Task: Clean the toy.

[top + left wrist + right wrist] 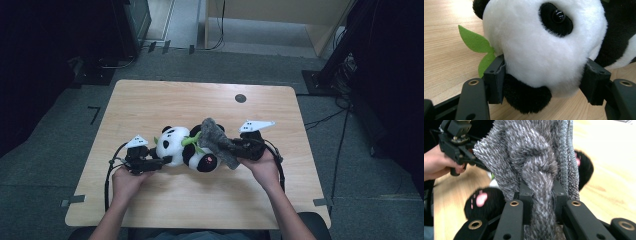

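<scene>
Grey fuzzy cloth (539, 165) knotted, pinched in my right gripper (541, 195) above the panda (187, 147); left gripper (544, 80) clamps its head; right gripper view shows pink paw pads.

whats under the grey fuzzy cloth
The grey cloth, pinched in the right gripper, drapes over the panda plush. Its black paws show beneath; the belly under the cloth is covered.
</scene>
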A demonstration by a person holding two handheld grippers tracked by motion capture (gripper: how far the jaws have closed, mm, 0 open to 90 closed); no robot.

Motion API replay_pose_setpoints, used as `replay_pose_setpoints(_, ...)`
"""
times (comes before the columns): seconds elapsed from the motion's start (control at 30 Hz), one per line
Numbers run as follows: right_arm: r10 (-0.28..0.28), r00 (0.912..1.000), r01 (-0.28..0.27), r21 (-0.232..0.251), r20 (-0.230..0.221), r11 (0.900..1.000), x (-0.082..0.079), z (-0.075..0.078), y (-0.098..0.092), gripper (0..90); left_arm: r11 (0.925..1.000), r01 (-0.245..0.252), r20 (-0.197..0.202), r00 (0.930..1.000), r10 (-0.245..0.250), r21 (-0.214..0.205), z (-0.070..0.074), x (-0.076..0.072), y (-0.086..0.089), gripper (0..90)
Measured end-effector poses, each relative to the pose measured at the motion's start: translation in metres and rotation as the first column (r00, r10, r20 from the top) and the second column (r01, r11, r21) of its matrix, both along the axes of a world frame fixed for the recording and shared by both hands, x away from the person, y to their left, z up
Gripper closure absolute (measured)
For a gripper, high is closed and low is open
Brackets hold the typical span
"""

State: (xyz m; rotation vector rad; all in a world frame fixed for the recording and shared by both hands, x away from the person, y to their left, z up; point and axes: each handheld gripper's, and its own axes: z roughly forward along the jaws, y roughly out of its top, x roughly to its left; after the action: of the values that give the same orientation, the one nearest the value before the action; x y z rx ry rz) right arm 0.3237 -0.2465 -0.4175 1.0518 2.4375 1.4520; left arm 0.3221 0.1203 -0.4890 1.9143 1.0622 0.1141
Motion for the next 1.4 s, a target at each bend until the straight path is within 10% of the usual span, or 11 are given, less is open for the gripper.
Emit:
replay_pose_setpoints(0.6, 0.046, 0.998, -0.047, -0.021, -0.043, 0.9987, 0.027, -0.009, 0.047, 75.2, 0.9996, -0.009, 0.052, 0.9986, 0.008, 0.028, -0.003, -0.005, -0.004, 31.9)
replay_pose_setpoints(1.4, -0.004, 0.9994, 0.003, -0.032, -0.035, 0.9995, 0.016, -0.03, 0.01, 75.5, 0.9997, 0.022, 0.009, 0.9997, -0.022, -0.008, -0.001, 0.004, 0.0, 31.9)
